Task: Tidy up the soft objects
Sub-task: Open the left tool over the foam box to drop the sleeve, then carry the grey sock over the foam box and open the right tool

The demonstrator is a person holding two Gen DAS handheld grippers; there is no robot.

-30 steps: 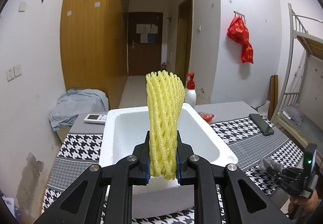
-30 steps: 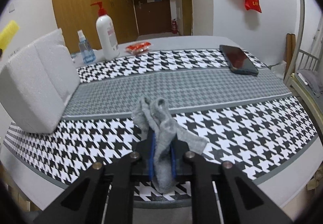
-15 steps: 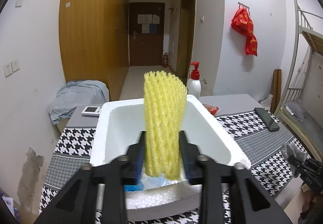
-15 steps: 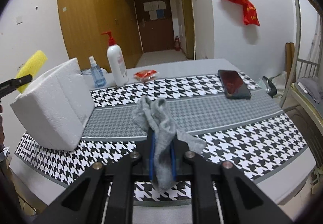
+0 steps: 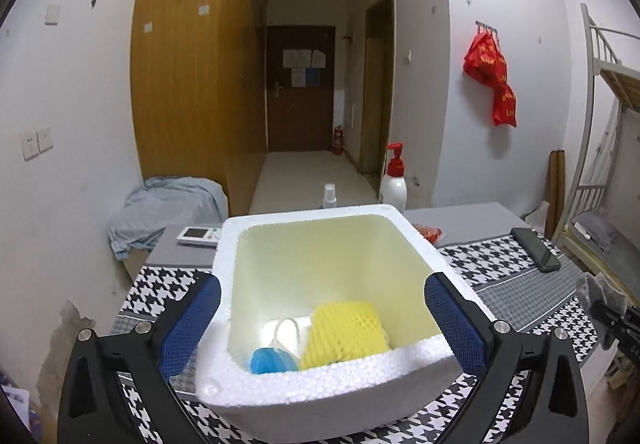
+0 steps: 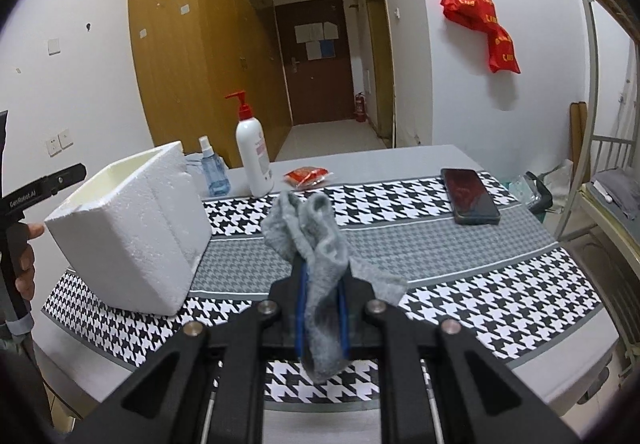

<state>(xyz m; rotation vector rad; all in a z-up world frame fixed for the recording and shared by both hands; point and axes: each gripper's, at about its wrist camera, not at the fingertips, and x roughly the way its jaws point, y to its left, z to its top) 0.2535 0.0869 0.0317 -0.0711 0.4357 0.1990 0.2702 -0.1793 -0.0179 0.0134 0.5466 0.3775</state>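
Left view: my left gripper [image 5: 322, 318] over box [image 5: 400, 218], jaws opening wide, nothing between them. Net [image 5: 344, 334] lies in box below, beside blue thing [image 5: 272, 361].

Right view: my right gripper [image 6: 322, 310] clamped on sock [image 6: 316, 244], held above table [image 6: 480, 284]; box right of gripper's left, well apart; sock goes there next, I judge.

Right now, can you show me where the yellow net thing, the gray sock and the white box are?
yellow foam net [image 5: 344, 332], left wrist view, its meshed top.
gray sock [image 6: 316, 244], right wrist view, its bunched middle.
white foam box [image 5: 320, 392], left wrist view, its near wall.
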